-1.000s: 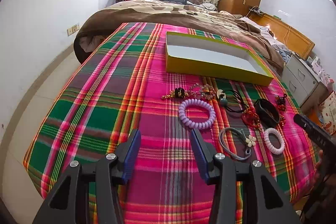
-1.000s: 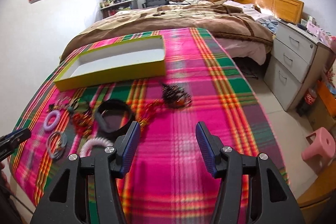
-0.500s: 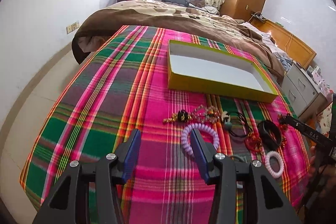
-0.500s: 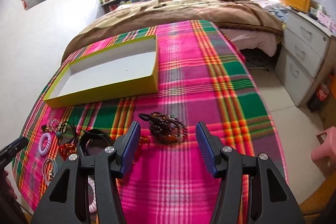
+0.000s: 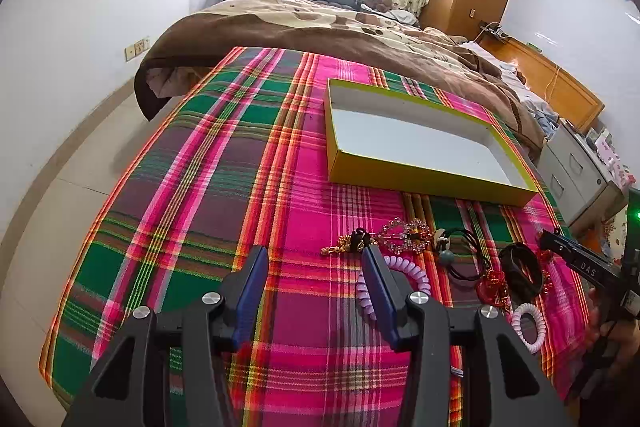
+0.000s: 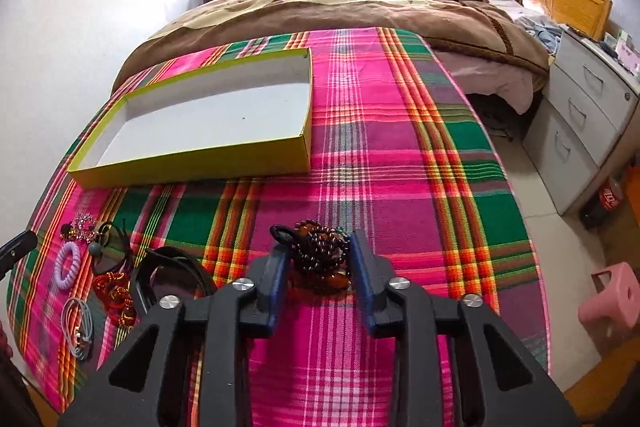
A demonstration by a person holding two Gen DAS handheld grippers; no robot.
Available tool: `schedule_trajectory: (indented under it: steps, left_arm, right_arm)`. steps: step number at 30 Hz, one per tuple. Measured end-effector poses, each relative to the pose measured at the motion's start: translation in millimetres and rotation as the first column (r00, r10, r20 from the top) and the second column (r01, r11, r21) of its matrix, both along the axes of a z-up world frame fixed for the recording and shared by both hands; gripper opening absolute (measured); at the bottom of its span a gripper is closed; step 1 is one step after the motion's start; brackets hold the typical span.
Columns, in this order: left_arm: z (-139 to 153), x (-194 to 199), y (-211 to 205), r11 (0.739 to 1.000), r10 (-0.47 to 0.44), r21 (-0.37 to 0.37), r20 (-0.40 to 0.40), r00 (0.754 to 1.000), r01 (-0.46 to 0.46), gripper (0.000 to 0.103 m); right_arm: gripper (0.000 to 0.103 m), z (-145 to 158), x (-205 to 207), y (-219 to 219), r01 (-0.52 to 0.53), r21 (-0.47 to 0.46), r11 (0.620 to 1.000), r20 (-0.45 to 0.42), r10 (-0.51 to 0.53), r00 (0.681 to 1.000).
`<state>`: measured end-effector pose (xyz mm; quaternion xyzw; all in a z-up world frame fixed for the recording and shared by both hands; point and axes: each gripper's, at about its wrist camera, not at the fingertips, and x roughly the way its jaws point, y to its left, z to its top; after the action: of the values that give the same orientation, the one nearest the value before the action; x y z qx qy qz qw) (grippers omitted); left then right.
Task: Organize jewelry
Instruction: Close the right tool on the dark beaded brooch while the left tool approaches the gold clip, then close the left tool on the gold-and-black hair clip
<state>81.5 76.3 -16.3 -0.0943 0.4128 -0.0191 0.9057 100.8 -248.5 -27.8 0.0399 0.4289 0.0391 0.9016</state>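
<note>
Fingers [image 6: 362,263] of right gripper [image 6: 318,259] spread, straddling dark beaded bracelet [image 6: 320,253] on plaid cloth [image 6: 400,163]; contact unclear. Left gripper [image 5: 314,279] wide, empty. First pick: close, lift, carry to yellow box [image 6: 192,163].

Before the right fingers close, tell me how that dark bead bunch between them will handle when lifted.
The dark bead bunch lies heaped in loose strands, so it will probably sag and dangle rather than hold shape. Its glossy round beads may slip against the fingers. A loop pokes out to the side, so strands could trail or snag on the plaid cloth.
</note>
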Motion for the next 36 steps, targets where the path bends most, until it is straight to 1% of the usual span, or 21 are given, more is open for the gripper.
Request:
schedule_trajectory:
  steps: [1,2,4,6,9,11,14,18,25,27,28,30,31,32,36]
  left_arm:
    - [-0.5,1.9,-0.1,1.000,-0.010,-0.005,-0.001,1.000,0.010,0.048]
    - [-0.9,2.9,-0.6,1.000,-0.018,-0.009,-0.002,1.000,0.018,0.048]
    - [-4.4,9.2,-2.0,0.998,-0.055,-0.044,-0.016,0.998,0.055,0.048]
    - [-8.0,16.2,-2.8,0.995,-0.076,-0.074,-0.032,0.997,0.073,0.048]
    - [-11.6,23.7,-8.8,0.996,-0.081,-0.027,-0.042,0.996,0.080,0.048]
    - [-14.4,28.7,-12.5,0.995,-0.095,-0.014,-0.047,0.994,0.095,0.048]
    - [-22.4,37.0,-16.6,0.995,-0.096,0.026,-0.085,0.992,0.098,0.048]
    - [-23.6,40.6,-21.6,0.993,-0.114,0.029,-0.081,0.990,0.116,0.048]
    - [-26.5,48.8,-32.8,0.982,-0.126,0.126,-0.103,0.987,0.139,0.048]
    - [-26.8,46.4,-32.8,0.981,-0.127,0.134,-0.104,0.987,0.140,0.048]
    - [-26.6,45.6,-32.5,0.981,-0.126,0.133,-0.104,0.987,0.139,0.047]
    - [-26.2,43.4,-31.9,0.981,-0.123,0.136,-0.103,0.987,0.137,0.040]
    - [-25.8,41.1,-32.0,0.981,-0.124,0.138,-0.101,0.987,0.138,0.031]
    - [-25.7,40.1,-31.8,0.980,-0.129,0.136,-0.100,0.987,0.142,0.026]
    - [-24.7,38.0,-29.1,0.982,-0.133,0.121,-0.096,0.987,0.144,0.025]
  right_arm:
    - [0.021,1.2,-0.9,-0.6,0.003,0.003,1.000,0.006,-0.003,1.000]
    - [0.020,3.5,0.2,-2.7,0.009,0.008,1.000,0.014,-0.009,1.000]
    - [0.020,7.2,-1.6,-5.0,0.022,0.018,1.000,0.029,-0.023,0.999]
    - [0.020,11.1,-2.4,-6.5,0.031,0.029,0.999,0.039,-0.032,0.999]
    - [0.020,18.6,-4.3,-9.8,0.039,0.047,0.998,0.057,-0.042,0.998]
    - [0.020,21.9,-5.7,-10.4,0.040,0.050,0.998,0.062,-0.043,0.997]
    - [0.020,25.5,-6.5,-10.2,0.032,0.060,0.998,0.068,-0.036,0.997]
    - [0.020,27.0,-6.0,-8.7,0.023,0.066,0.998,0.072,-0.028,0.997]
    - [0.020,27.0,-4.2,-4.6,0.005,0.070,0.998,0.077,-0.010,0.997]
    - [0.020,26.3,-4.4,-3.6,0.002,0.071,0.997,0.077,-0.007,0.997]
    - [0.020,26.0,-5.1,-3.3,-0.001,0.072,0.997,0.077,-0.004,0.997]
    - [0.020,25.6,-5.0,-2.7,-0.003,0.070,0.998,0.078,-0.002,0.997]
    - [0.020,25.5,-5.0,-2.5,-0.005,0.069,0.998,0.078,0.000,0.997]
    - [0.020,25.3,-5.2,-1.9,-0.006,0.068,0.998,0.078,0.001,0.997]
    - [0.020,26.1,-6.2,-1.1,-0.011,0.065,0.998,0.082,0.005,0.997]
